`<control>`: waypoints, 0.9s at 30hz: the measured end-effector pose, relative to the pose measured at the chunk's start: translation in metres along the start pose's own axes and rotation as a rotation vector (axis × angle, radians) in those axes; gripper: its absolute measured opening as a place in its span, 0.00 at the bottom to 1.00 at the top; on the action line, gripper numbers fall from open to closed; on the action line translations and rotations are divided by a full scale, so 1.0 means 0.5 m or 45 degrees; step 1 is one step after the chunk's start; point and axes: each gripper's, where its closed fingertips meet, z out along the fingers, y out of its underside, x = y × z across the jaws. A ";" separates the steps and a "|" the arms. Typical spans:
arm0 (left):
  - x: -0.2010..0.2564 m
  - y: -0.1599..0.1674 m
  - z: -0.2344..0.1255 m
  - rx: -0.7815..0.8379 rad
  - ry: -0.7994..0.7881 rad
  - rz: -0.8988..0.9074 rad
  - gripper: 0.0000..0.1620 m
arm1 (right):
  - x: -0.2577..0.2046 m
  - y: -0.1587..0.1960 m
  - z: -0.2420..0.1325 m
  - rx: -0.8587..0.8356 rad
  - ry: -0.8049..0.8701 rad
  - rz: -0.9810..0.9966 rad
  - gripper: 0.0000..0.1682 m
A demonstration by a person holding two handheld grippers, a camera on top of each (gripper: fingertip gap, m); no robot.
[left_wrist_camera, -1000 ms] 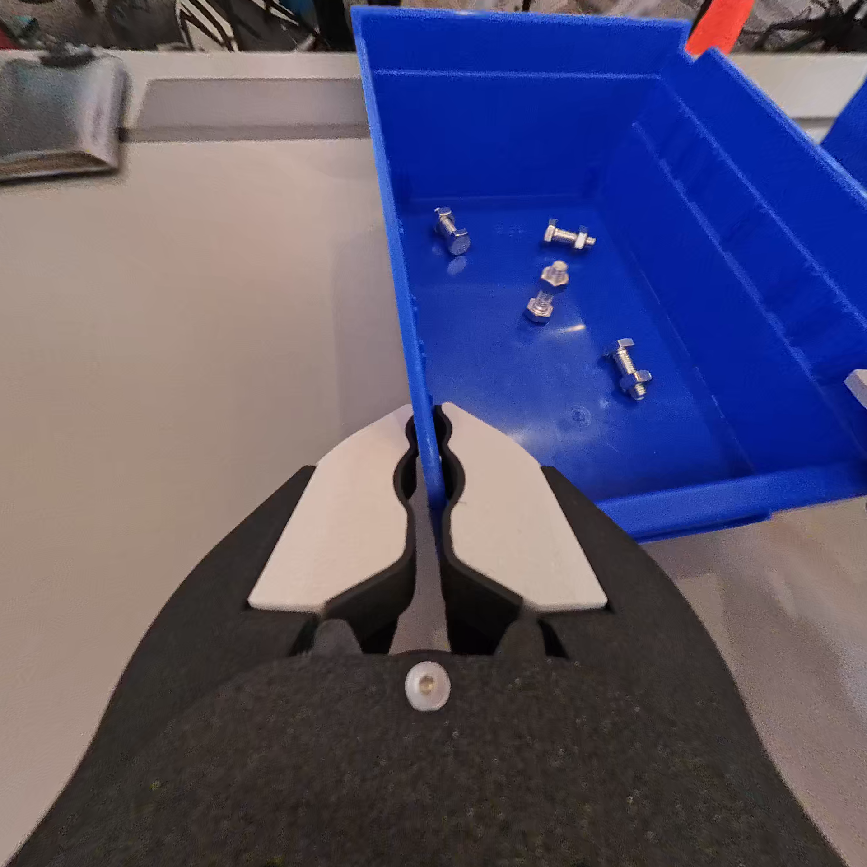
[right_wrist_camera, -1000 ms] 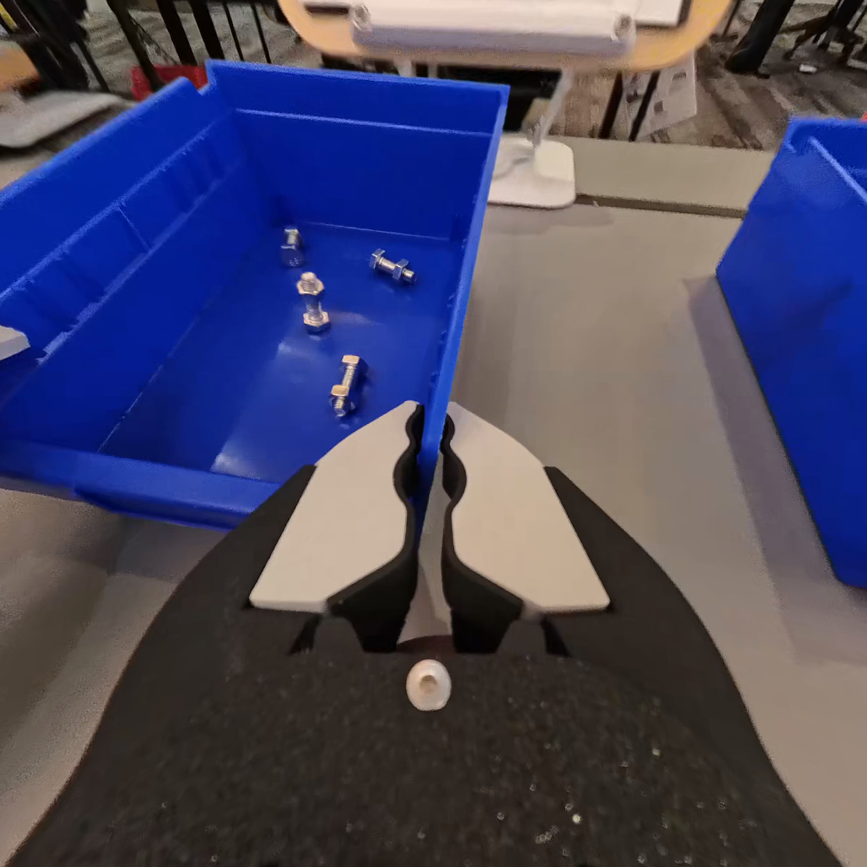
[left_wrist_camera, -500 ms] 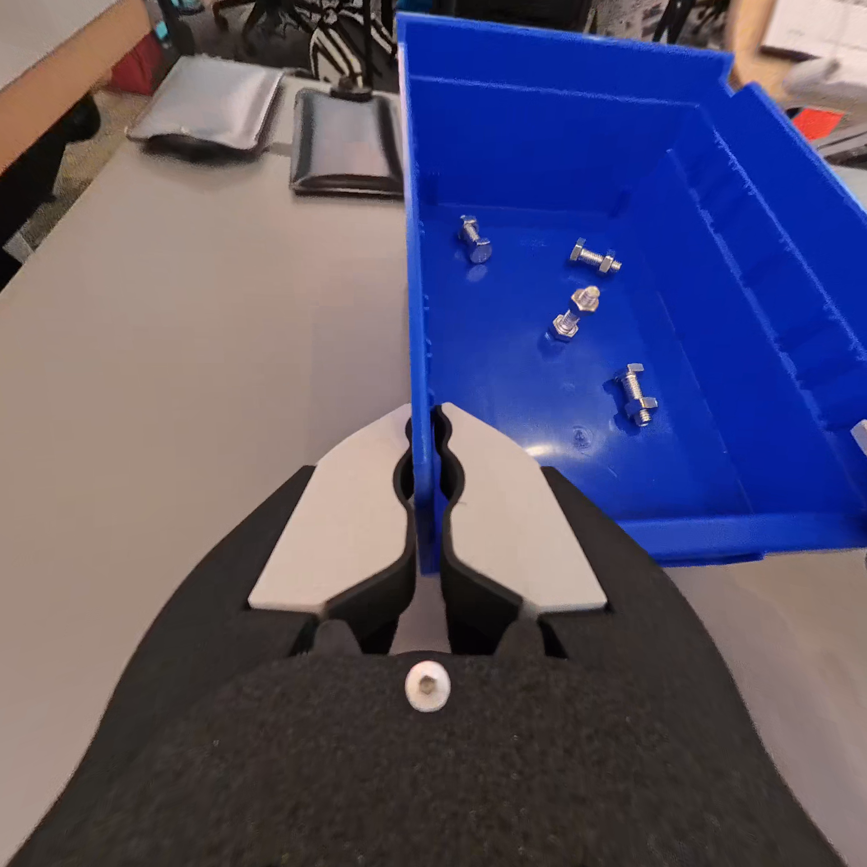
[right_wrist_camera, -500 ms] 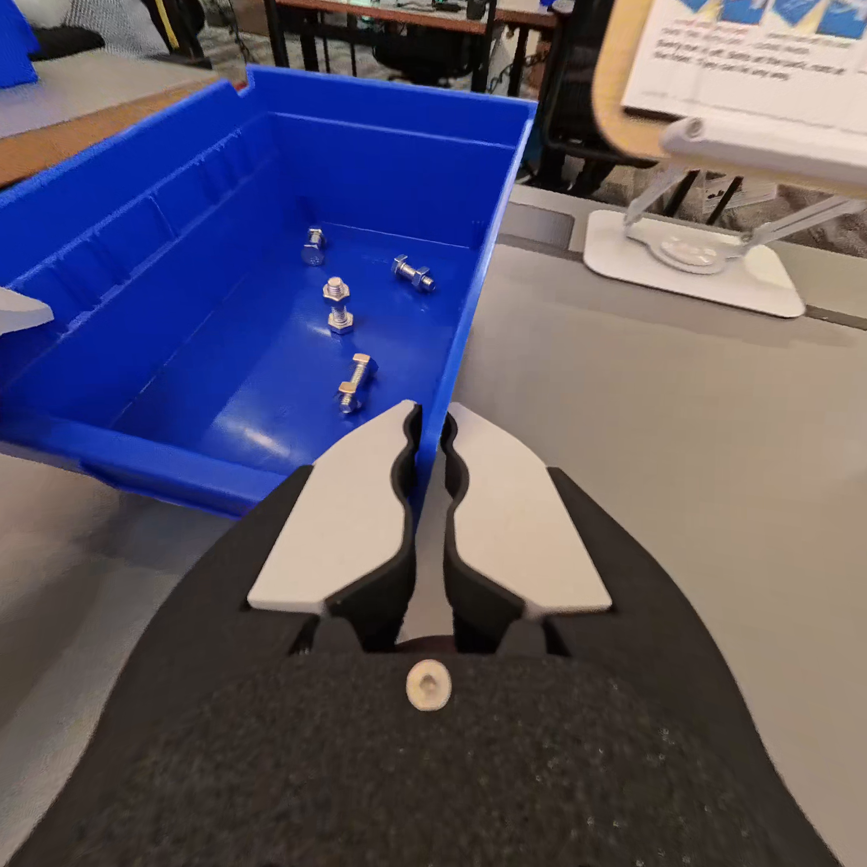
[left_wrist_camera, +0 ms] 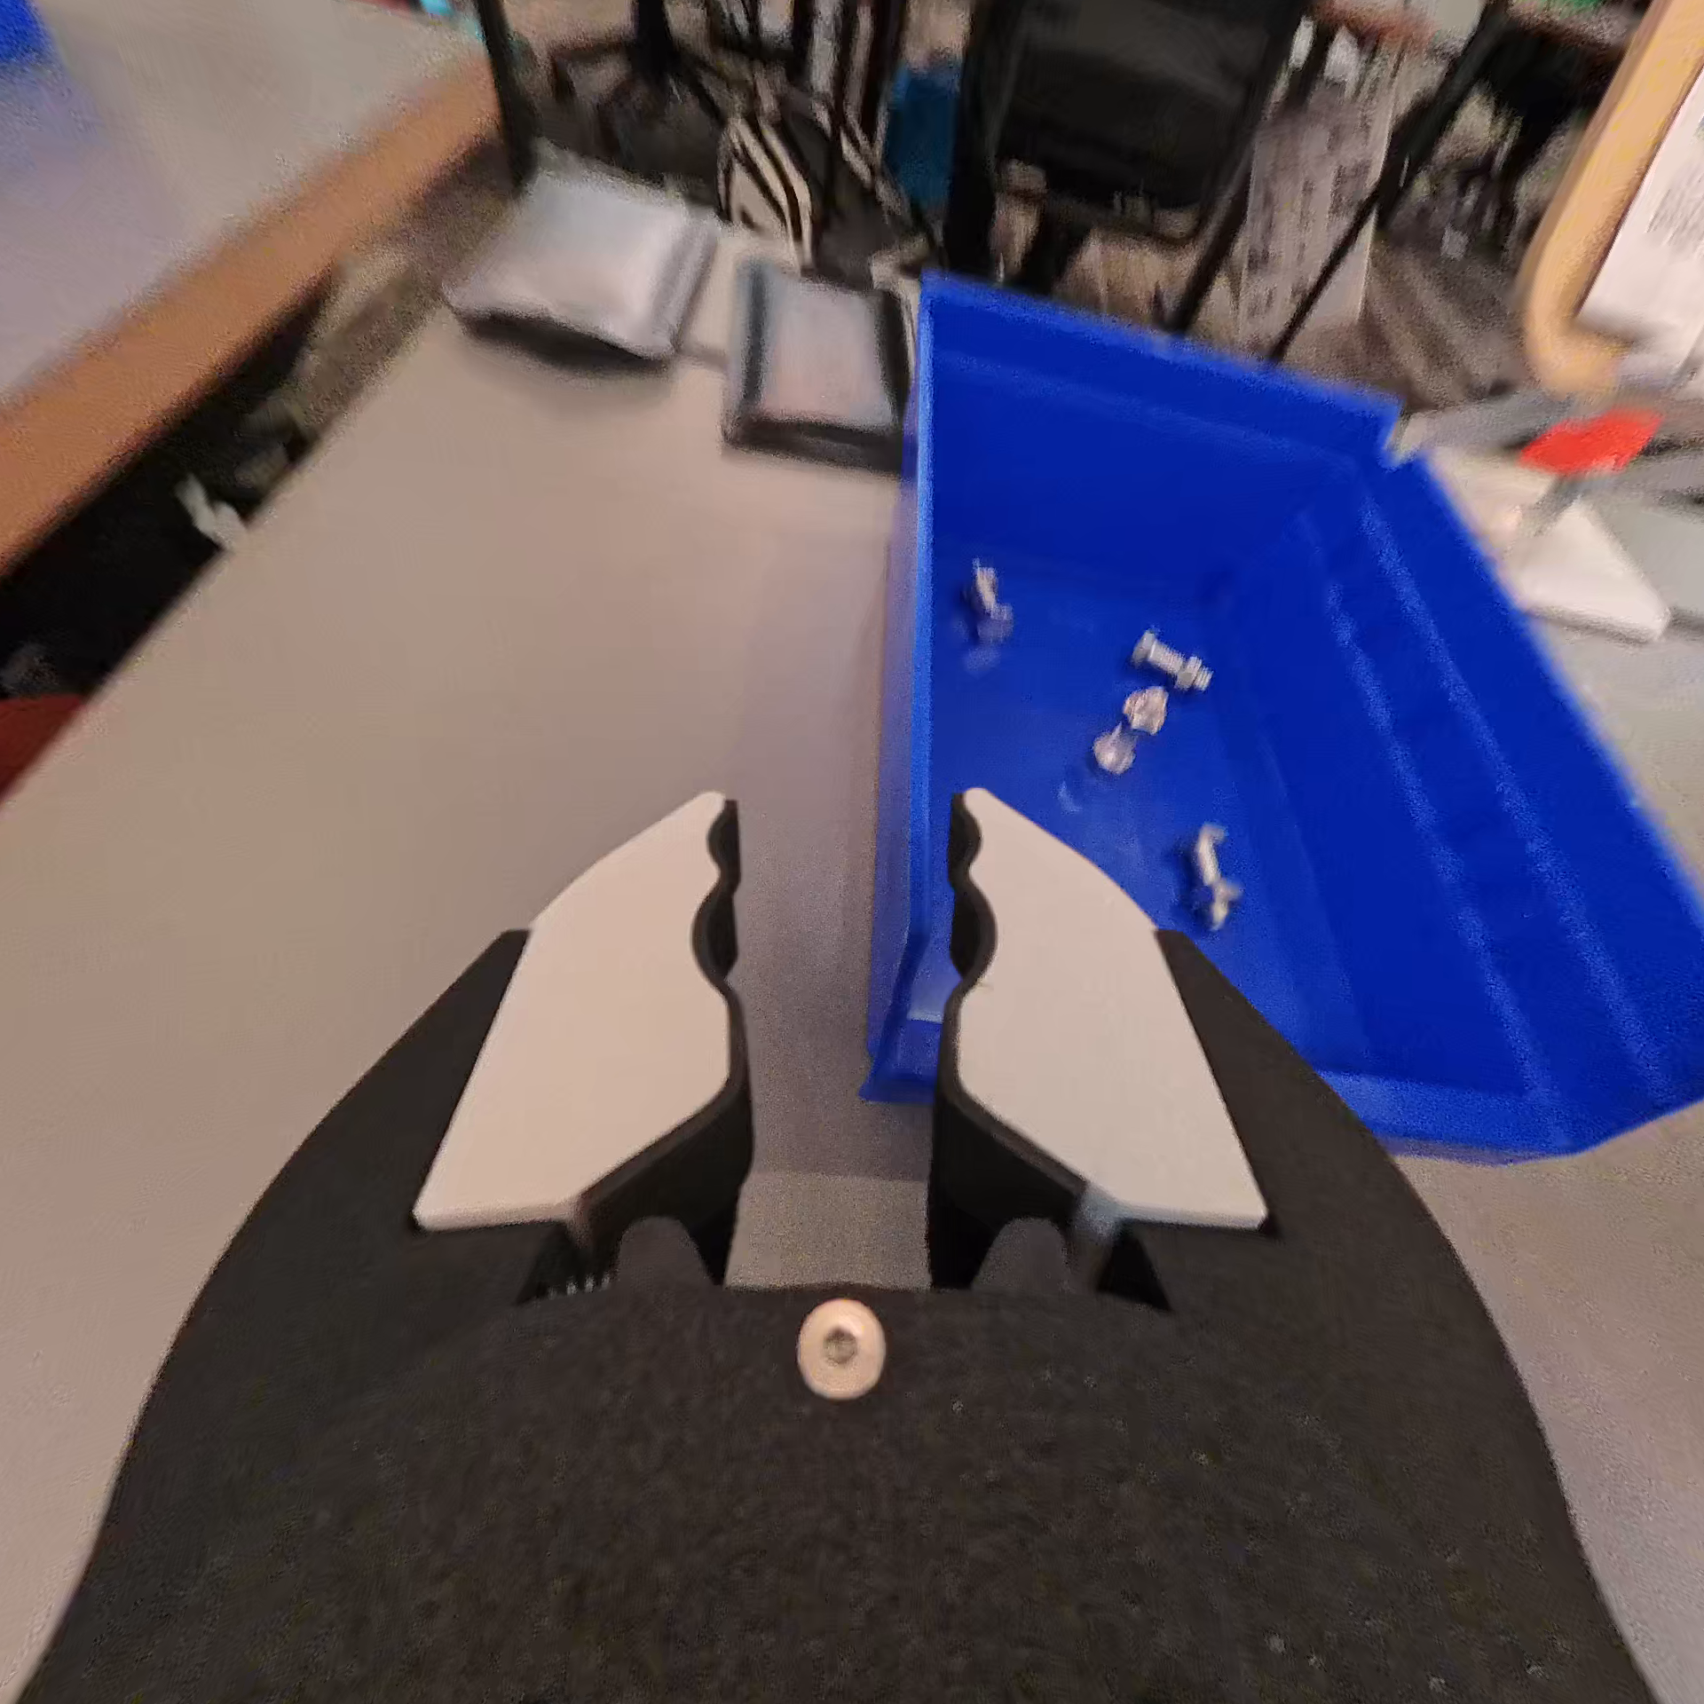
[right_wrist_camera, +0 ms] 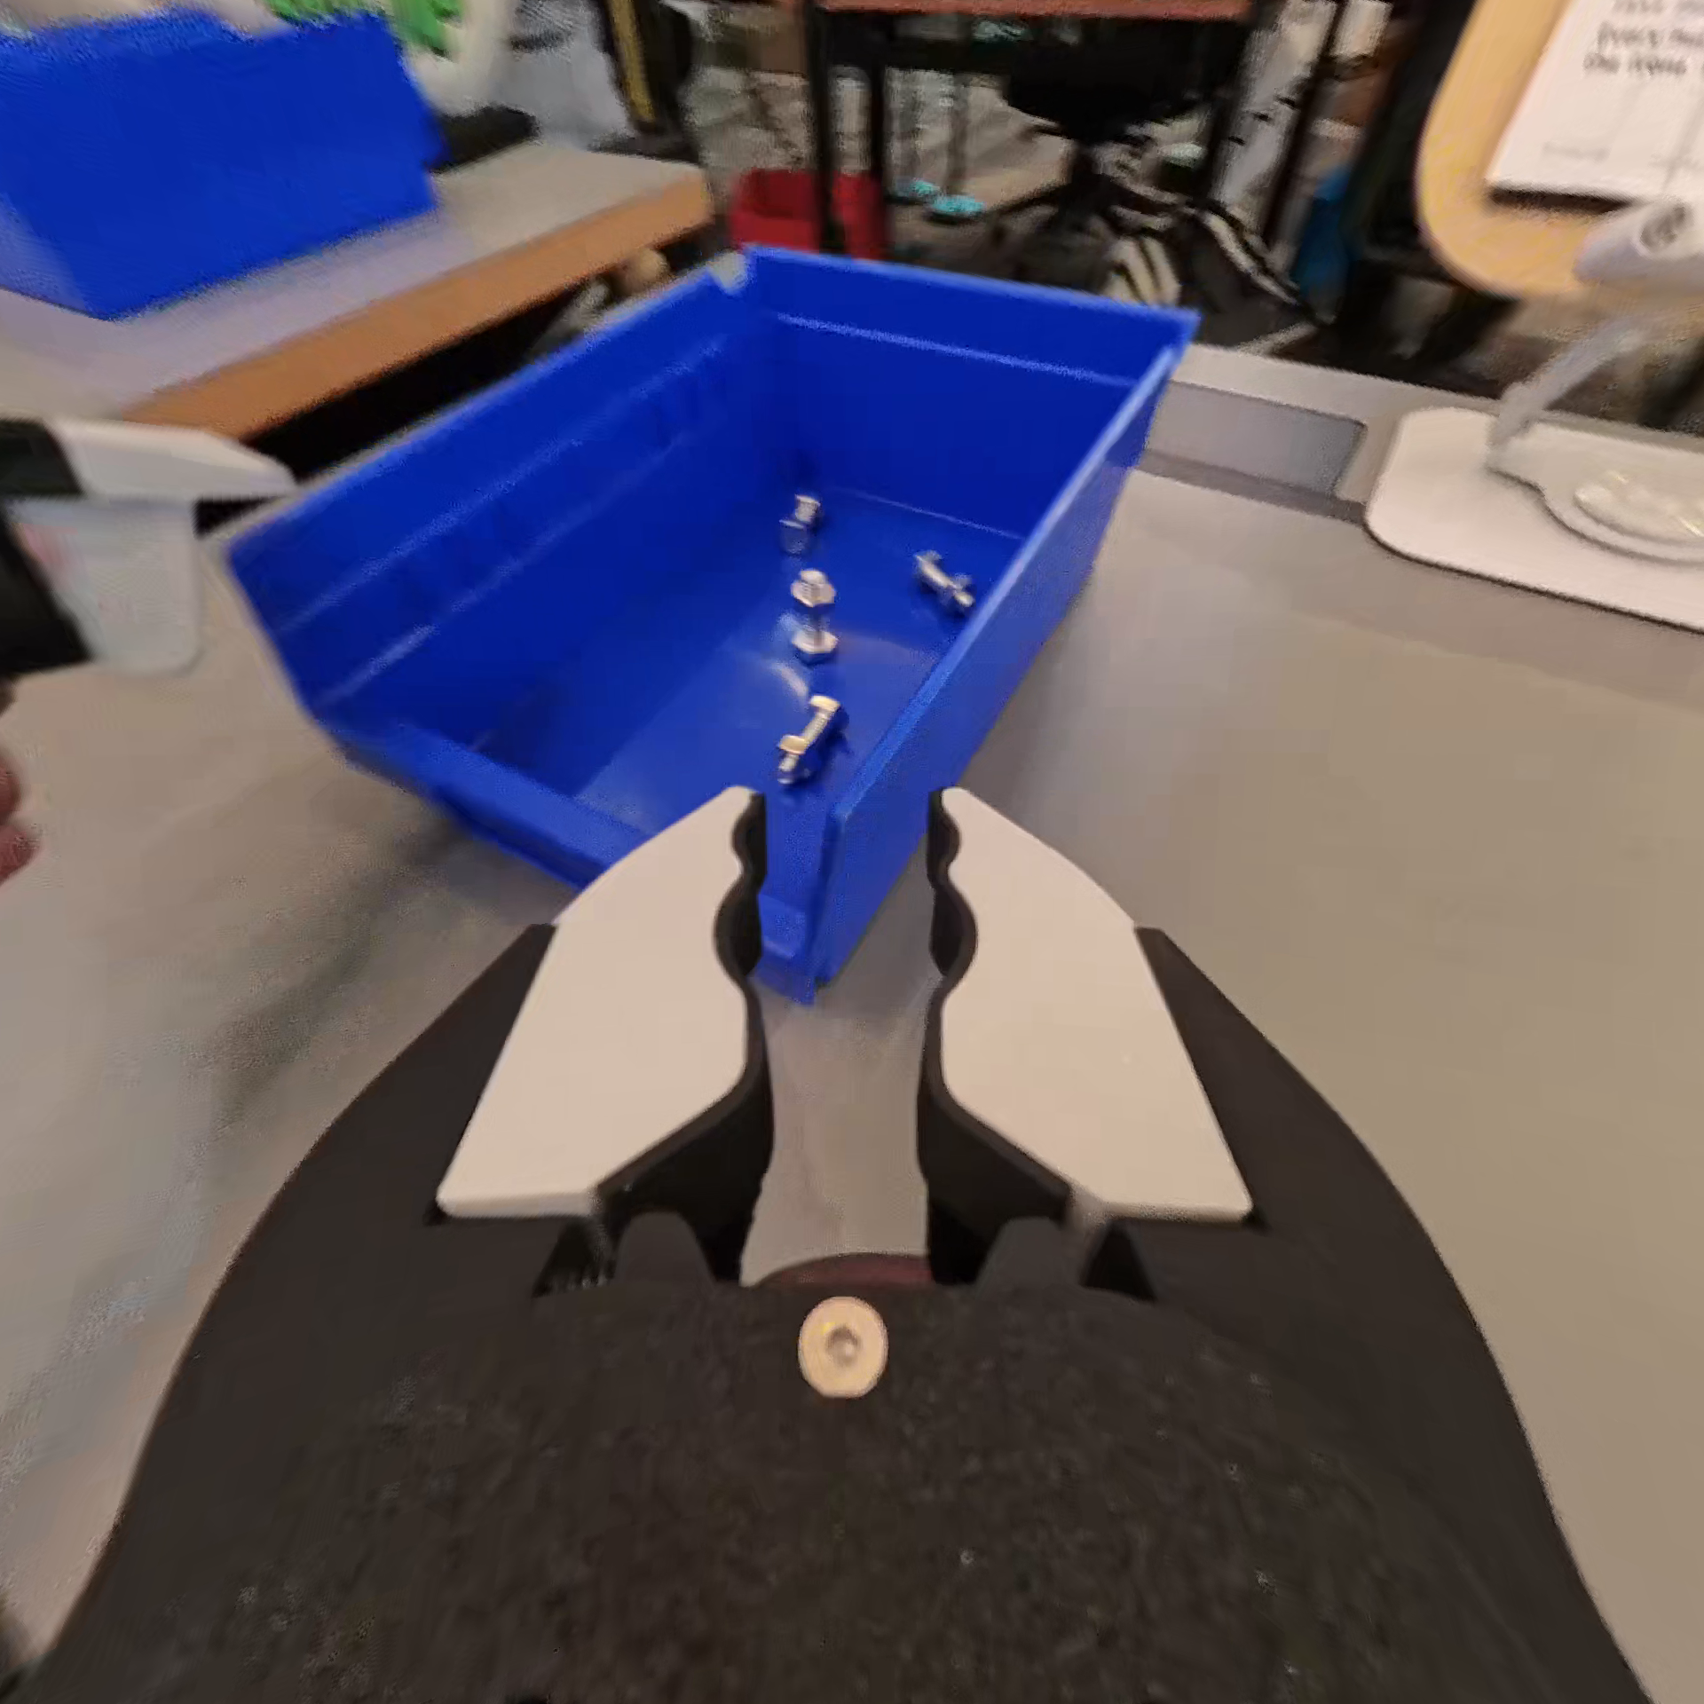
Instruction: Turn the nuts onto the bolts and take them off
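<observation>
Left gripper point(left_wrist_camera: 841, 811) spread wide and empty by the blue bin point(left_wrist_camera: 1383, 1060) near corner, right gripper point(right_wrist_camera: 846, 811) wide too, straddling the opposite corner, four nutted bolts point(right_wrist_camera: 811, 616) lying on the bin floor, grey table point(left_wrist_camera: 461, 738) beneath

The left gripper point(left_wrist_camera: 841, 811) has its jaws spread, with a clear gap between the two pale fingers point(left_wrist_camera: 609, 1005) and nothing held in it. The fingers point forward and slightly down over the table, the black body filling the lower frame. The right gripper point(right_wrist_camera: 844, 811) is likewise parted and empty, its pale fingers point(right_wrist_camera: 1070, 1033) angled forward and down. In the right wrist view the left gripper point(right_wrist_camera: 111, 544) also shows at the far left edge, blurred, well apart from the right one.
</observation>
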 end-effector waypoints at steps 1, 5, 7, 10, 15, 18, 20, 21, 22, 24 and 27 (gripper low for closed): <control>0.002 -0.028 -0.027 0.062 0.004 -0.026 0.29 | 0.001 -0.014 -0.031 0.019 -0.079 0.002 0.22; 0.098 -0.114 -0.108 0.176 0.216 -0.070 0.36 | 0.055 -0.041 -0.162 -0.009 -0.338 -0.031 0.30; 0.169 -0.138 -0.135 0.218 0.267 0.025 0.36 | 0.133 -0.047 -0.223 -0.006 -0.321 -0.078 0.35; 0.281 -0.128 -0.147 0.194 0.306 0.180 0.37 | 0.298 -0.054 -0.307 0.051 -0.168 -0.151 0.36; 0.420 0.004 -0.150 0.067 0.425 0.216 0.38 | 0.601 -0.001 -0.442 0.144 0.146 0.058 0.37; 0.416 0.087 -0.143 0.095 0.278 0.335 0.38 | 0.742 0.095 -0.515 0.181 0.364 0.241 0.38; 0.401 0.141 -0.136 0.111 0.201 0.385 0.37 | 0.790 0.167 -0.552 0.209 0.459 0.320 0.37; 0.394 0.168 -0.132 0.104 0.190 0.387 0.36 | 0.812 0.197 -0.570 0.222 0.536 0.335 0.37; 0.394 0.194 -0.129 0.071 0.212 0.365 0.36 | 0.825 0.218 -0.583 0.229 0.586 0.342 0.37; 0.409 0.218 -0.121 -0.001 0.316 0.312 0.36 | 0.839 0.244 -0.590 0.179 0.608 0.347 0.37; 0.406 0.222 -0.099 -0.010 0.312 0.362 0.36 | 0.865 0.250 -0.596 0.157 0.662 0.311 0.36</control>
